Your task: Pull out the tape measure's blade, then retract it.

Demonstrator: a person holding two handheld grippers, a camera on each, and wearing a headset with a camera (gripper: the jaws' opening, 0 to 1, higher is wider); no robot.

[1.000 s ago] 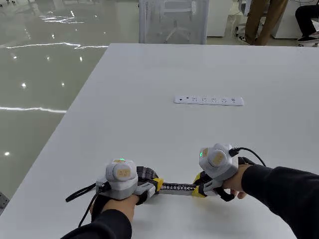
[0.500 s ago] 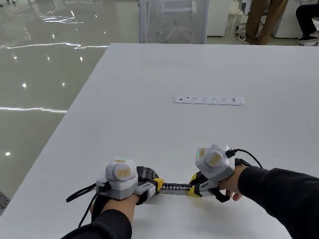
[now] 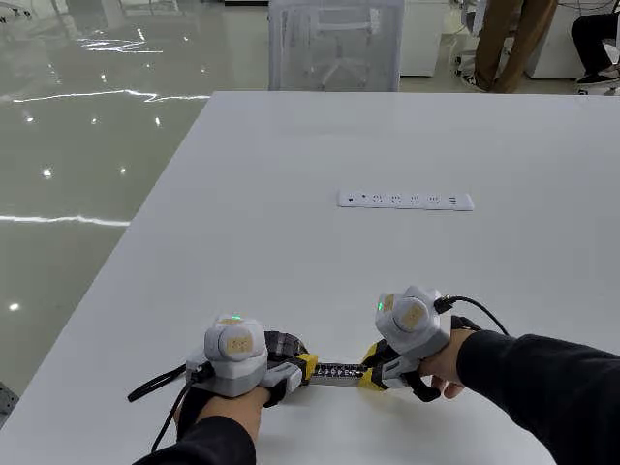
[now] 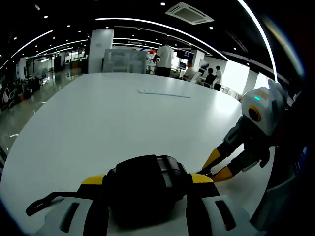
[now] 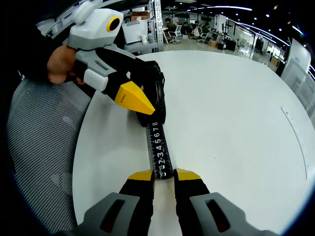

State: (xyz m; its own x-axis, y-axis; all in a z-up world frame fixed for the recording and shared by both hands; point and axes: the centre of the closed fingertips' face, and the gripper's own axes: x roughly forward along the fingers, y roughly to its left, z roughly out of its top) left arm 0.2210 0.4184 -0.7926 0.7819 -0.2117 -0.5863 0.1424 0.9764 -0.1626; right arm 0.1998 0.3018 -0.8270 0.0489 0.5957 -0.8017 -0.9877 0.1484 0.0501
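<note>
On a white workbench (image 3: 291,194) in a bright hall with a glossy floor (image 3: 77,145), power strip (image 3: 405,200) lying well beyond the work: clamps the black tape measure case (image 4: 145,189) in the left gripper (image 3: 295,360), yellow-tipped jaws closed on its flanks, low at the near edge of the bench. Pinches the free end of the blade (image 5: 158,147) in the right gripper (image 5: 162,176), jaws narrow on the strip, printed numbers running away toward the case. Brings the right gripper in toward the left over the past second, while keeping the left where it was; leaves visibly less blade bridging the two than a second ago, and less again than half a second ago. Shifts the head view slightly as well, setting the power strip a touch lower in the picture: camera drift, not movement on the bench. Points, by the look of it, to the pull-out being done and the retract under way, fed back by hand rather than let snap. Still shows a short run of blade outside the case, so not yet finished; likely needs the same steady closing until the tip meets the mouth of the case, then release
</note>
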